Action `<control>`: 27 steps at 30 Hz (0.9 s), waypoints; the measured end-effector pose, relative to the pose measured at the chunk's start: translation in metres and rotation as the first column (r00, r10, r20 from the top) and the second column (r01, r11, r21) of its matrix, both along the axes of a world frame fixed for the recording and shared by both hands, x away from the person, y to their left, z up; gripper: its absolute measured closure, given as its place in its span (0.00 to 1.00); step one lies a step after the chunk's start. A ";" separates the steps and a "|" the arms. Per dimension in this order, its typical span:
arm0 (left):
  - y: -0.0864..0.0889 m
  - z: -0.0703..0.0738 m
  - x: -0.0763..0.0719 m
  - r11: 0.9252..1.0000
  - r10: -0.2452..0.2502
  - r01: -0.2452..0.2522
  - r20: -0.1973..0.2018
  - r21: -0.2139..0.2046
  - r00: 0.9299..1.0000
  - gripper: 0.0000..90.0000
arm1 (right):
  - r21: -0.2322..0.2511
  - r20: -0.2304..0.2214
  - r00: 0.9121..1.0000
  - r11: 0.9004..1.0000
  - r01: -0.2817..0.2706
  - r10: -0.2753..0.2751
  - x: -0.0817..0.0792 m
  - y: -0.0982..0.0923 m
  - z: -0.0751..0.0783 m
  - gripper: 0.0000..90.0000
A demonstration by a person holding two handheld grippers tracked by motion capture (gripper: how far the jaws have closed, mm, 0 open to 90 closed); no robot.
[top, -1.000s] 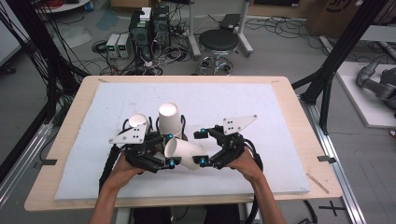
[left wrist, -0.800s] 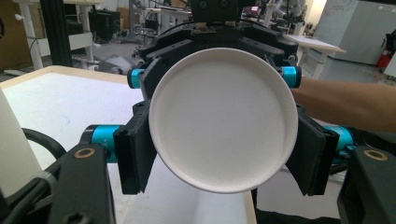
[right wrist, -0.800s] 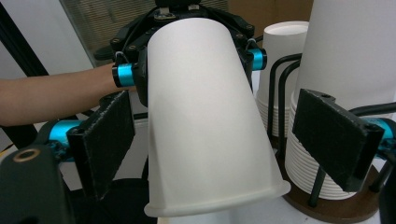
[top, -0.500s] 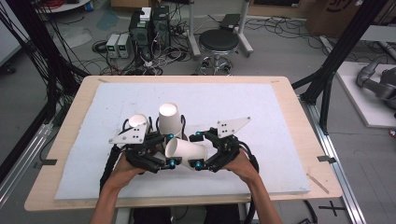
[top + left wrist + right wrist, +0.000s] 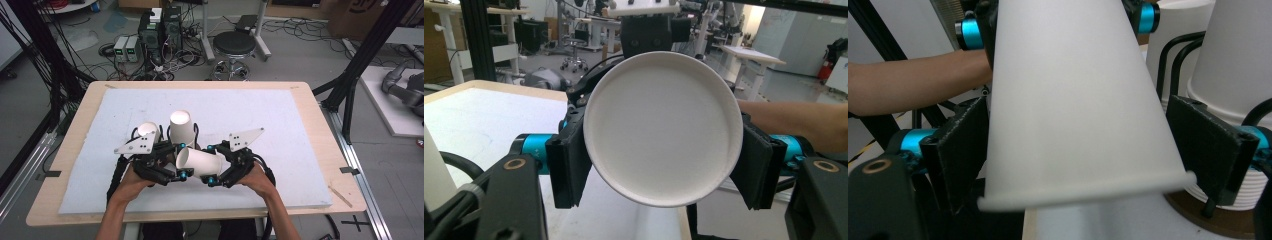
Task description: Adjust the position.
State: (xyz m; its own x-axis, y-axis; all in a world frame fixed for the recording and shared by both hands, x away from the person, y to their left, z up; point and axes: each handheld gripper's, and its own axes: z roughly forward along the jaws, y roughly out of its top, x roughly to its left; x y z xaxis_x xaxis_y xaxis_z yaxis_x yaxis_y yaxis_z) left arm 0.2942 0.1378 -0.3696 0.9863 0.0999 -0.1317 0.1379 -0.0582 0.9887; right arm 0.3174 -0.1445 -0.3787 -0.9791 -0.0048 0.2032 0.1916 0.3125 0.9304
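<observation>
In the high view, the person is holding a white paper cup (image 5: pixel 200 161) on its side, lifted a little above the white foam mat (image 5: pixel 300 130) of the wooden desk (image 5: pixel 325 107), between the left gripper (image 5: pixel 178 164) and the right gripper (image 5: pixel 217 169). Two more upside-down white paper cups (image 5: pixel 181 125) are standing just behind them. In the left gripper view, the round bottom of the white paper cup (image 5: pixel 663 127) is facing the camera, and the black fingers (image 5: pixel 569 165) are closing on its narrow end from both sides. In the right gripper view, the wide end of the white paper cup (image 5: pixel 1073 100) with its rolled rim is lying between the black fingers (image 5: pixel 960 145). Both pads are resting against the wall, so this gripper seems to be gripping it too. The upside-down white paper cups (image 5: pixel 1233 60) are standing close at the right. I am judging that the cup is passing from one gripper to the other. To do it well, the pressure near the rim should be gentle, because the thin wall is bending easily there. One gripper should let go only when the other is holding firmly, and the cup should move straight along its own axis, away from the standing cups.
</observation>
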 end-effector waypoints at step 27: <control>-0.002 0.000 0.000 1.000 -0.008 0.008 0.004 0.008 1.000 0.38 | -0.017 0.007 1.000 1.000 -0.009 0.009 -0.001 0.000 -0.003 0.25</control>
State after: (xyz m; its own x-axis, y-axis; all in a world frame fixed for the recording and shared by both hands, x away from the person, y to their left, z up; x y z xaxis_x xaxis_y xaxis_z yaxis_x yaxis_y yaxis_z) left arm 0.2943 0.1363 -0.3700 0.9876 0.0927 -0.1270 0.1334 -0.0668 0.9888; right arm 0.3162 -0.1444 -0.3812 -0.9806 -0.0104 0.1959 0.1816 0.3296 0.9265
